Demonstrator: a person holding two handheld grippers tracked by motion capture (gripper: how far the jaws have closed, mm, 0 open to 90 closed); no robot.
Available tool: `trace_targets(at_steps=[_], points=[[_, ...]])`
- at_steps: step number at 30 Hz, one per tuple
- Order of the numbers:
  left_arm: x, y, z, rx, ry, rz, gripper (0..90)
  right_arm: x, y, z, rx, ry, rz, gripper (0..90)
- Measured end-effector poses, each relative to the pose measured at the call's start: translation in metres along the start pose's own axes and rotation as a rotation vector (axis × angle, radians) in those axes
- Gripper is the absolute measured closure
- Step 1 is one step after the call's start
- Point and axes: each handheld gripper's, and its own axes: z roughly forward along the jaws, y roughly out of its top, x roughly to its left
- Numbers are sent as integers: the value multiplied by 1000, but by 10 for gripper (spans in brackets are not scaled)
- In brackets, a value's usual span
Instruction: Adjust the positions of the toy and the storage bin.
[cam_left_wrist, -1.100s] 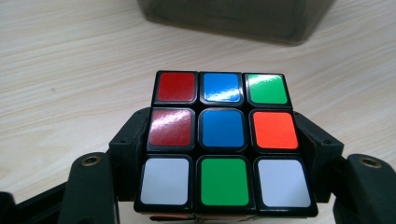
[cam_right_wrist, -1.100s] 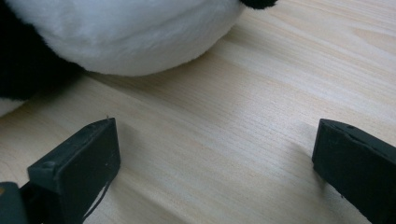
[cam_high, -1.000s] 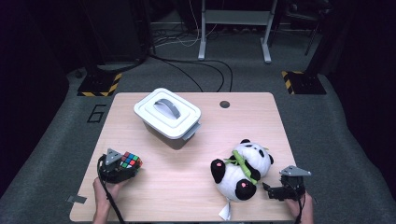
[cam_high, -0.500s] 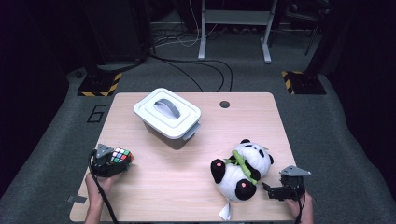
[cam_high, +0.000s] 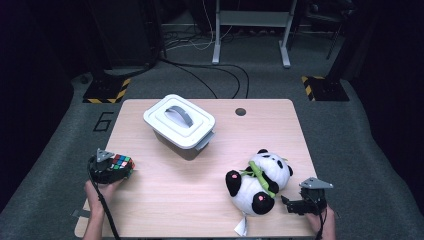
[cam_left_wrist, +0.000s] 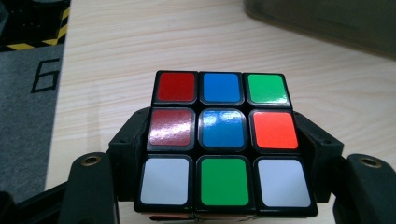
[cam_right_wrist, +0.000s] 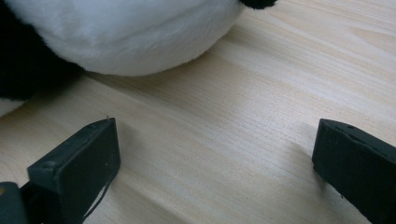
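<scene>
A Rubik's cube with mixed coloured squares sits between the two black jaws of my left gripper, which is shut on its sides near the table's left edge. The cube is held just above the wooden table. A plush panda lies on its back at the front right. Just right of it, low over the wood, my right gripper points at the panda, open, with bare table between its jaws.
A white lidded box with a grey handle stands at the middle back of the table; its dark side shows far off in the left gripper view. A cable hole lies near the far edge. Grey carpet surrounds the table.
My left gripper has carried the cube to the left, toward the table's left edge. The right gripper and the panda have stayed in place.
</scene>
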Motion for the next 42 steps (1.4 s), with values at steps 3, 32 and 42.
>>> trace_targets(at_steps=[3, 32, 42], points=[[6, 1, 0, -1, 11, -11, 337, 0, 0, 0, 0, 0, 0, 2], [34, 2, 16, 28, 64, -78, 197, 0, 0, 0, 0, -1, 1, 2], [29, 18, -1, 4, 44, -56, 122, 0, 0, 0, 0, -1, 2, 2]])
